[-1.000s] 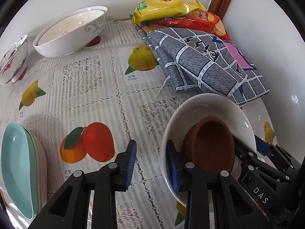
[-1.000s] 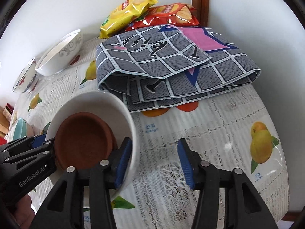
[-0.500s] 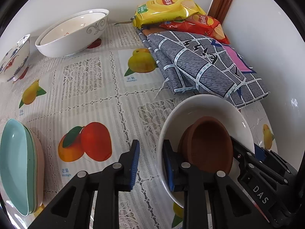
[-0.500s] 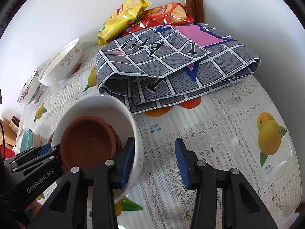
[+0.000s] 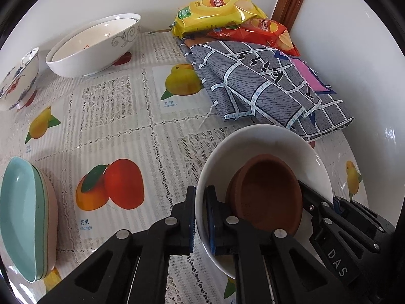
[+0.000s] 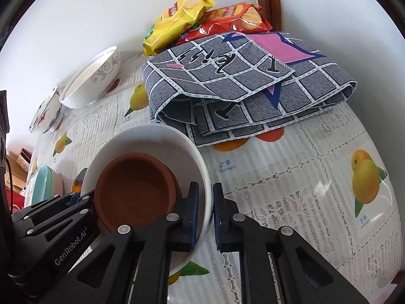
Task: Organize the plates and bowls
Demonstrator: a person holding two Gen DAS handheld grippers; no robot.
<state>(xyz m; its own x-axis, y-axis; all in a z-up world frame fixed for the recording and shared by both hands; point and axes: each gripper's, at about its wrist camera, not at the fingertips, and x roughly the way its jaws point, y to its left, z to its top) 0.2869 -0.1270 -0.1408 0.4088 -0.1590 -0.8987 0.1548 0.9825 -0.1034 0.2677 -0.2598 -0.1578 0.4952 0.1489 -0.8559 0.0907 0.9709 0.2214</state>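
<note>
**Both claws clamping opposite sides of the white bowl's rim**

Gripping the white bowl (image 5: 260, 141) with the left claw (image 5: 200, 217), blue pads pinched on the near-left rim, one finger outside the wall and one inside. Gripping the same white bowl (image 6: 162, 136) with the right claw (image 6: 203, 215) on the opposite rim, likewise one pad inside and one outside. Holding a brown clay dish (image 5: 268, 190) inside the bowl, tilted against the inner wall; showing again in the right wrist view as the brown clay dish (image 6: 134, 187), lying toward the bowl's left side. Sitting near the desk (image 5: 121, 126) corner, on a lace-patterned cloth printed with mangoes; contact between bowl base and desk not being clear from either view.

Resting just behind the bowl: a folded grey checked cloth (image 5: 265, 86), with a yellow chip bag (image 5: 215, 10) and a red chip bag (image 5: 263, 30) stacked at the wall corner beyond it.

Standing well apart along the far wall: a large white bowl with grey scrollwork (image 5: 96, 45), nesting another white bowl inside it, and beside it a small painted bowl (image 5: 17, 76). Lying at the left edge: a stack of oval dishes (image 5: 25, 217), teal on top, green and pink beneath.
</note>
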